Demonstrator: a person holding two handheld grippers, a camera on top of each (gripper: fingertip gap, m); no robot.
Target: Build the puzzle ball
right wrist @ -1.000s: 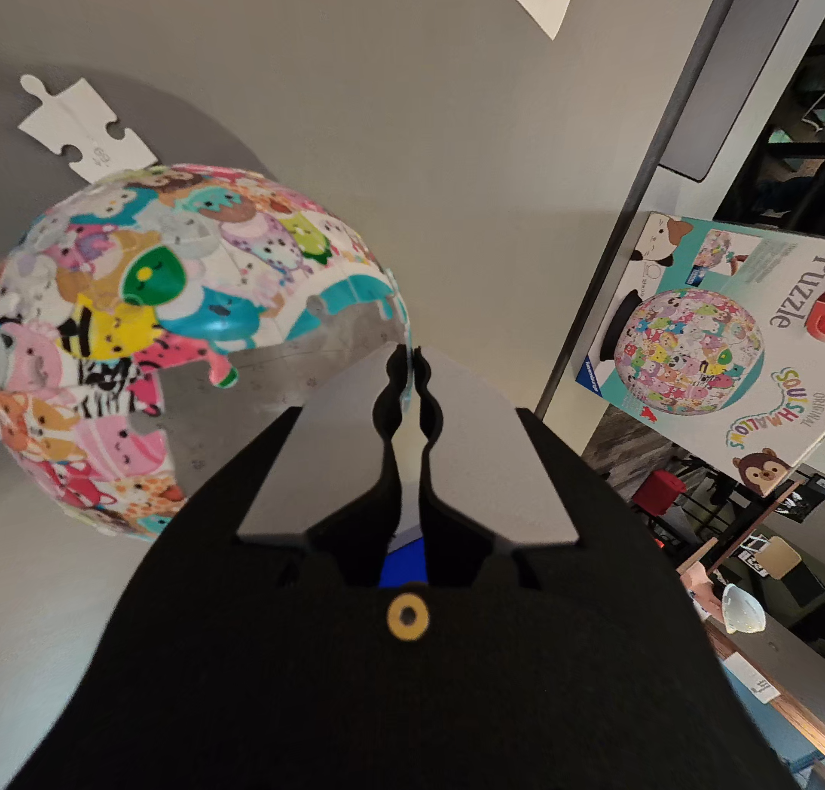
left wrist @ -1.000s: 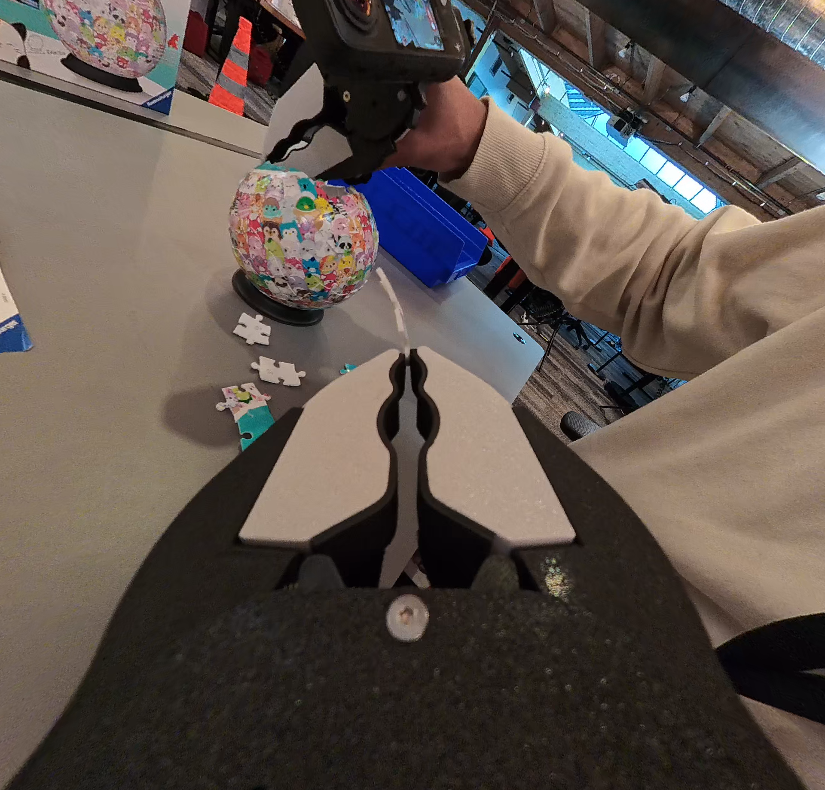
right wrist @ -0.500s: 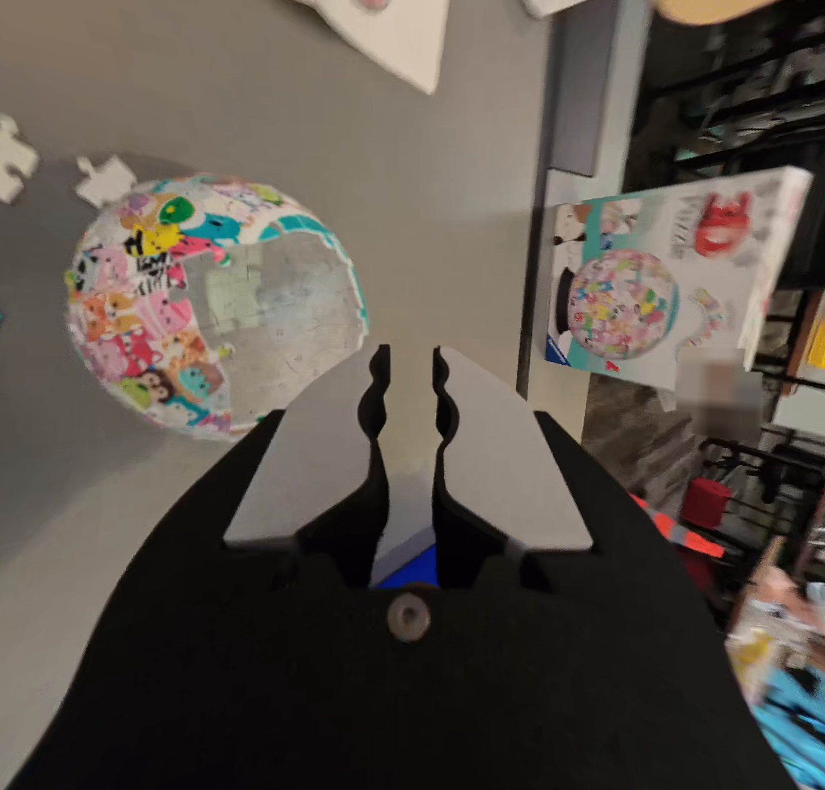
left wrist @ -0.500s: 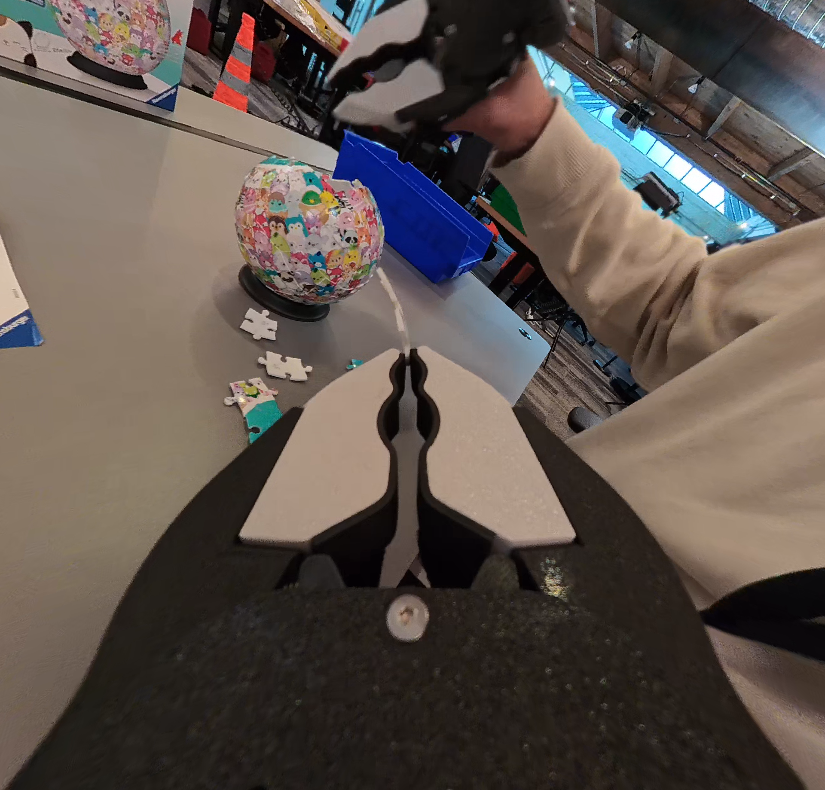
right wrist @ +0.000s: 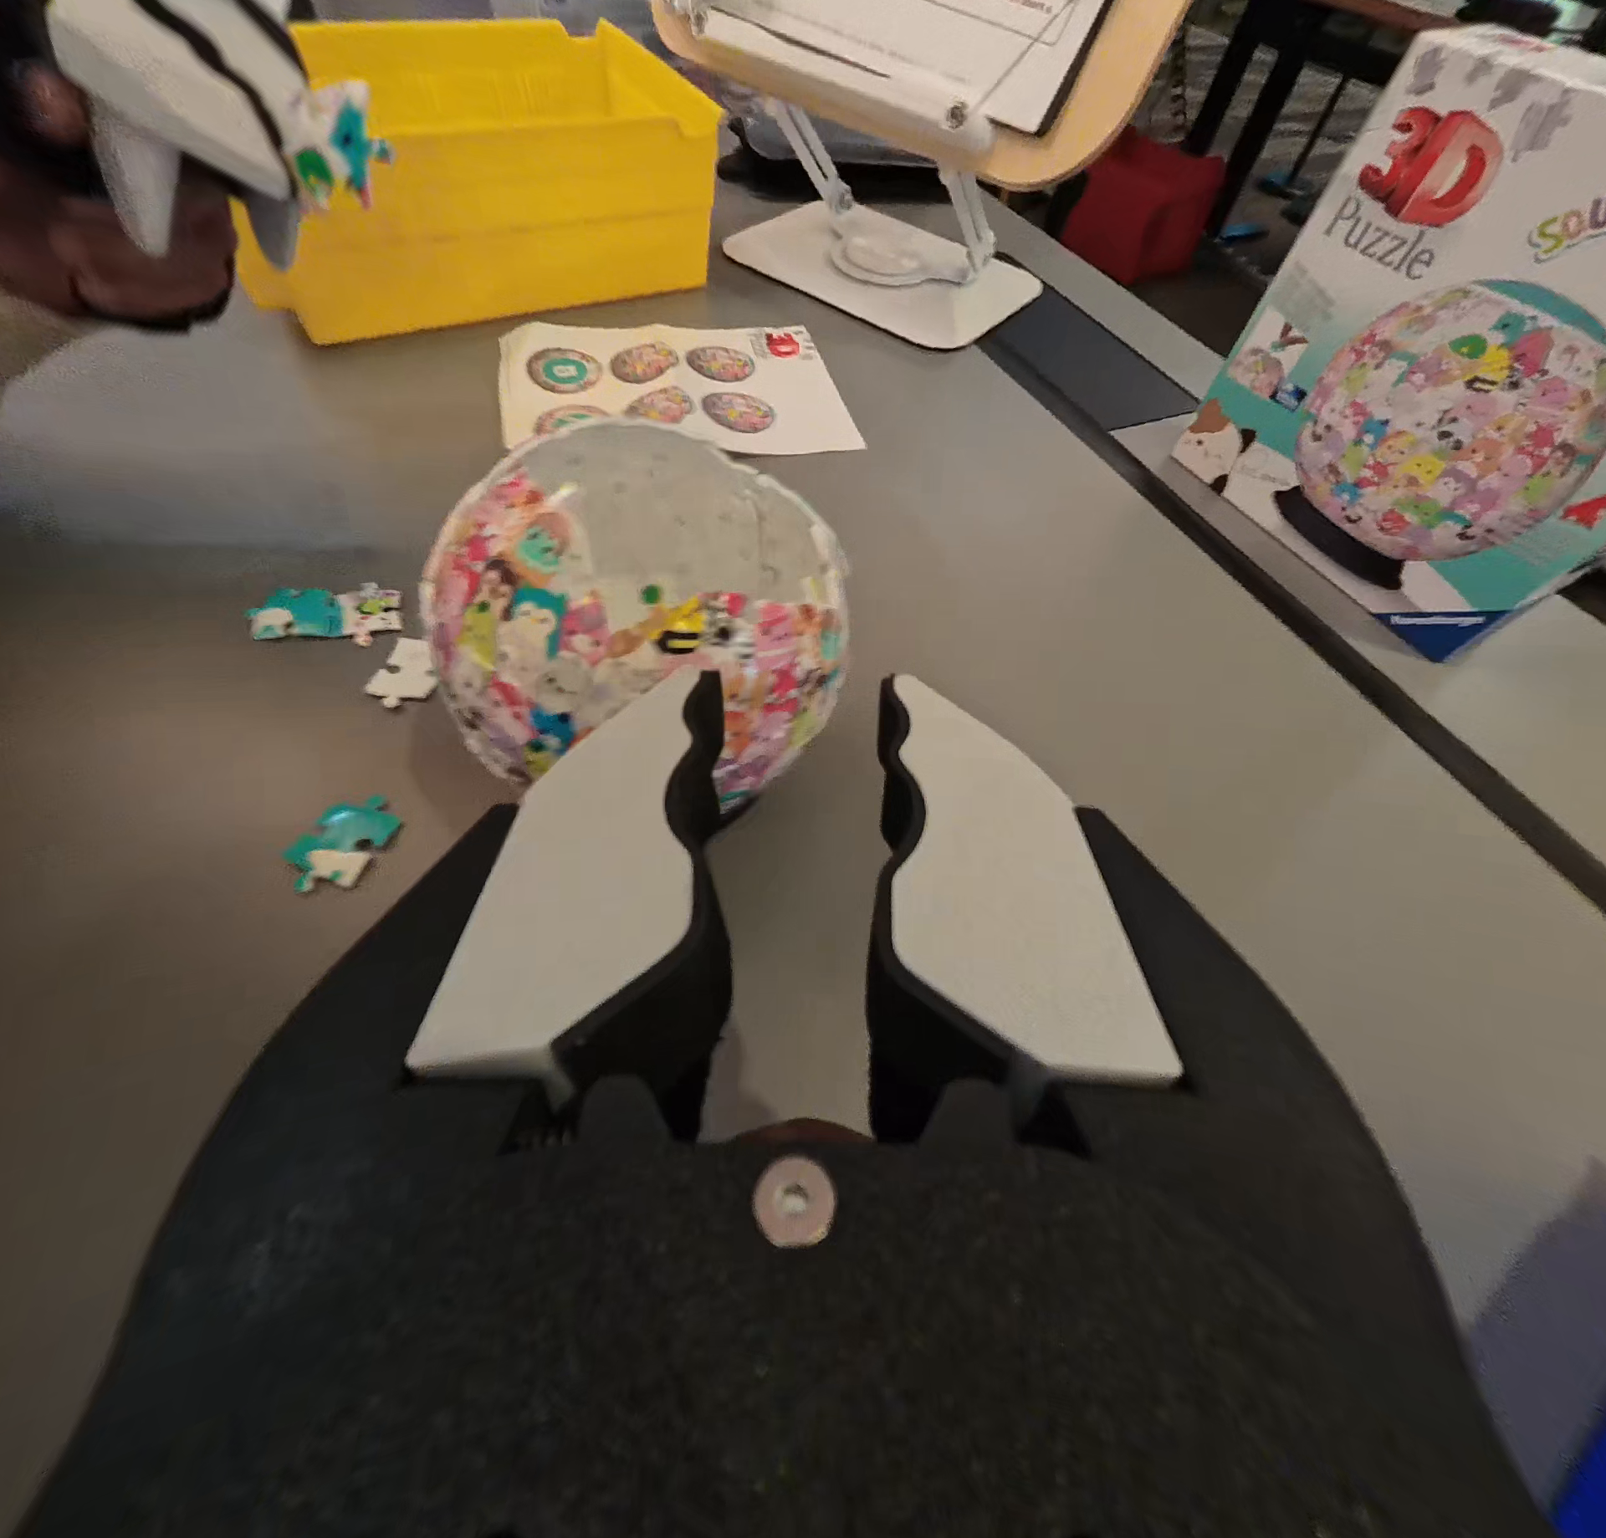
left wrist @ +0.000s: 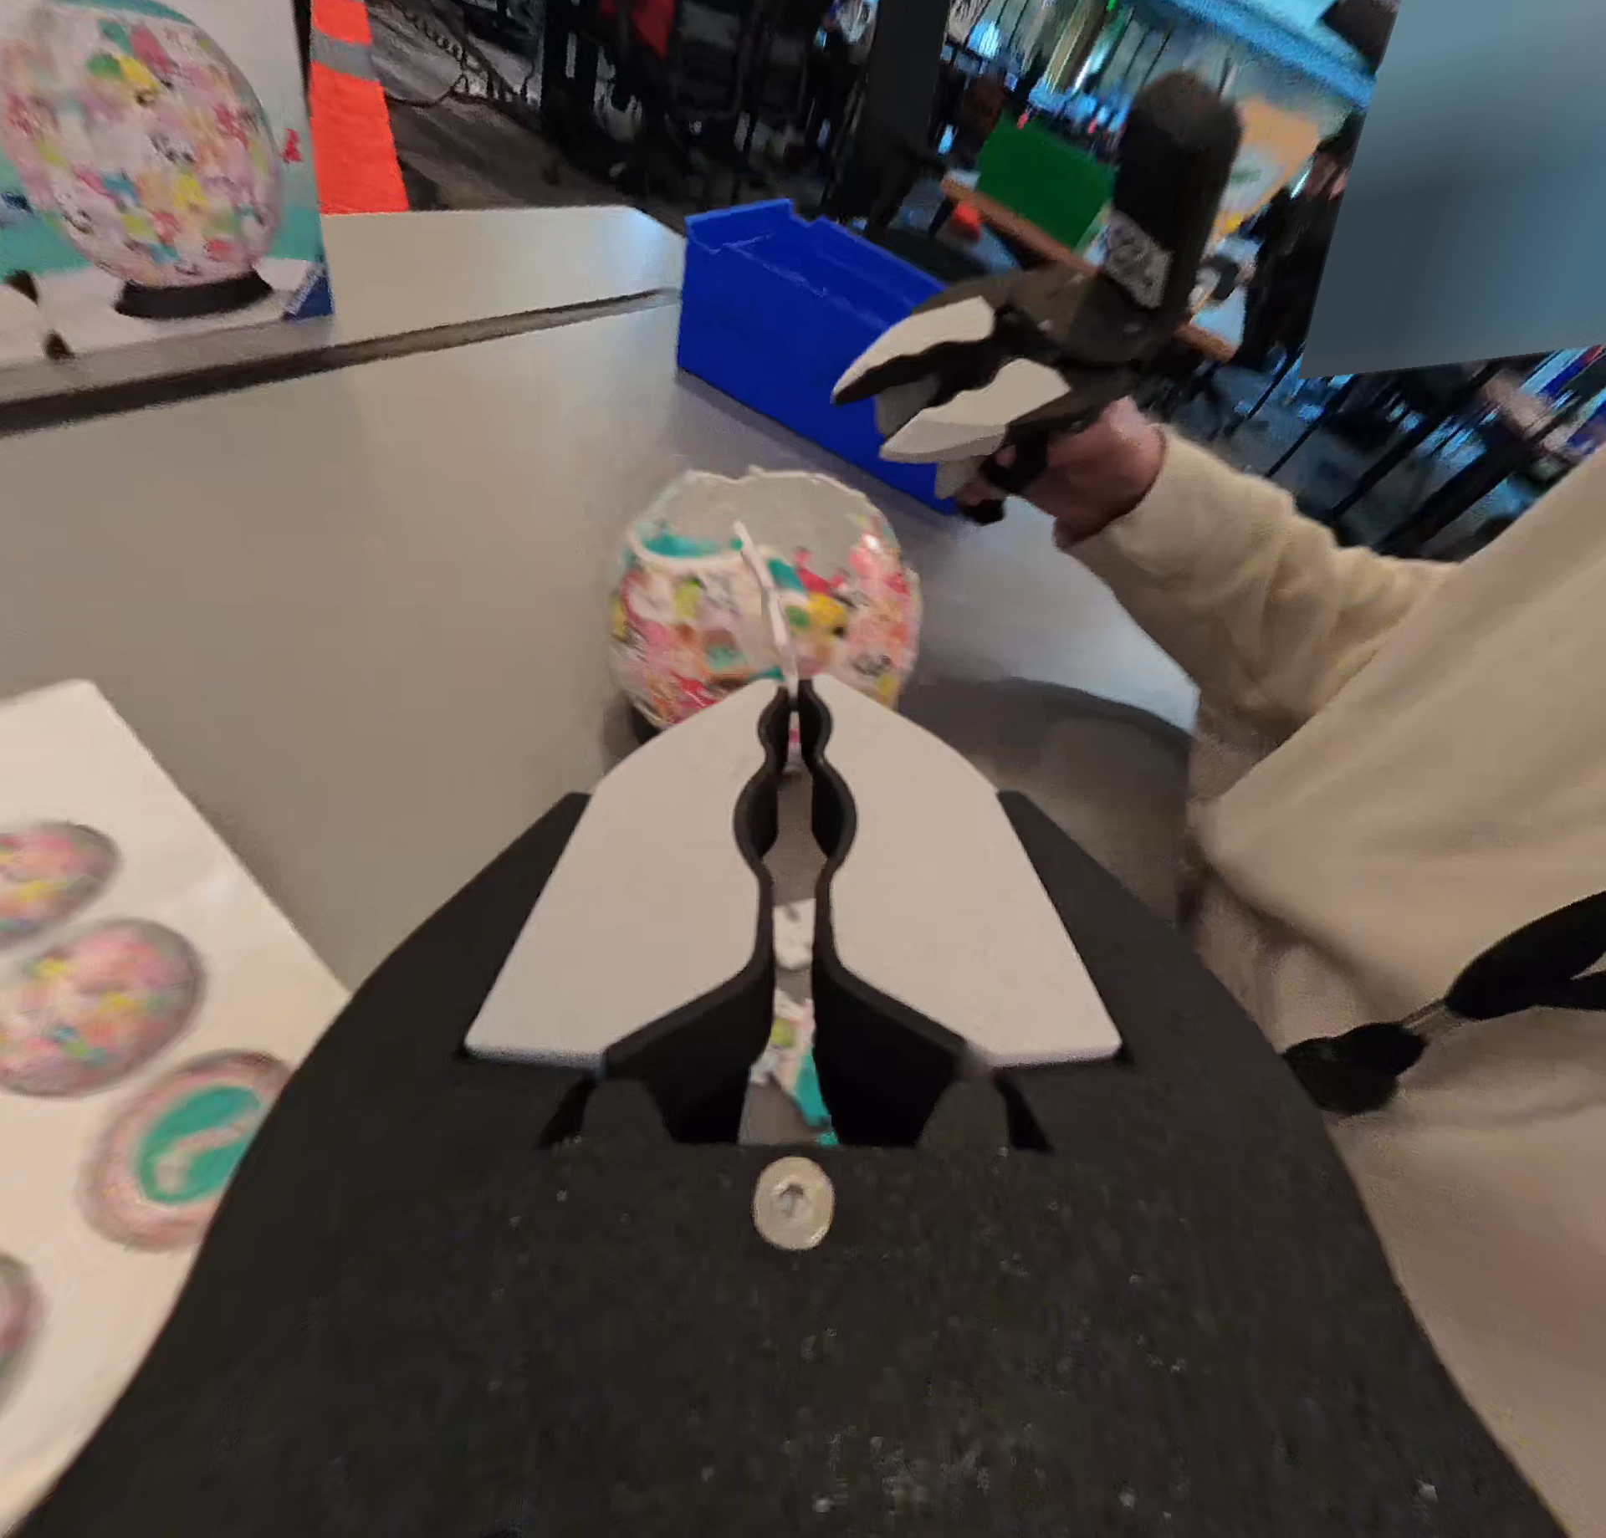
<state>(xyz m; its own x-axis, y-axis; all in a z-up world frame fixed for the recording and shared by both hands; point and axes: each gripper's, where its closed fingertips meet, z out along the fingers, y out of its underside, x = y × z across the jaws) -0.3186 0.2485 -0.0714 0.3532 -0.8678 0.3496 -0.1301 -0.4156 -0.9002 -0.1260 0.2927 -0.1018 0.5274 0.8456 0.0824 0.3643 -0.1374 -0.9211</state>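
In the right wrist view the left tool (right wrist: 300, 149) enters at the upper left, cut off by the frame edge and blurred; its jaws are clamped on a teal and white puzzle piece (right wrist: 335, 149) held in the air in front of the yellow bin (right wrist: 495, 193). Below it, loose pieces (right wrist: 326, 614) lie on the grey tabletop (right wrist: 1043, 627), too smeared to make out their pictures. Just beside them stands the puzzle ball (right wrist: 634, 601), its top still open so the grey inside shows; its base is hidden behind the right tool (right wrist: 795, 697), whose jaws stand apart and hold nothing. A printed sheet (right wrist: 678, 388) lies behind the ball, and the puzzle box (right wrist: 1425, 419) stands at the far right, partly cut off.

In the left wrist view the left tool (left wrist: 793, 697) shows only the thin edge of the piece rising between its closed tips. The ball (left wrist: 765, 601) sits beyond, motion-blurred, with the blue bin (left wrist: 782, 323) behind it and the right tool (left wrist: 869, 419) hovering to the right above the tabletop.
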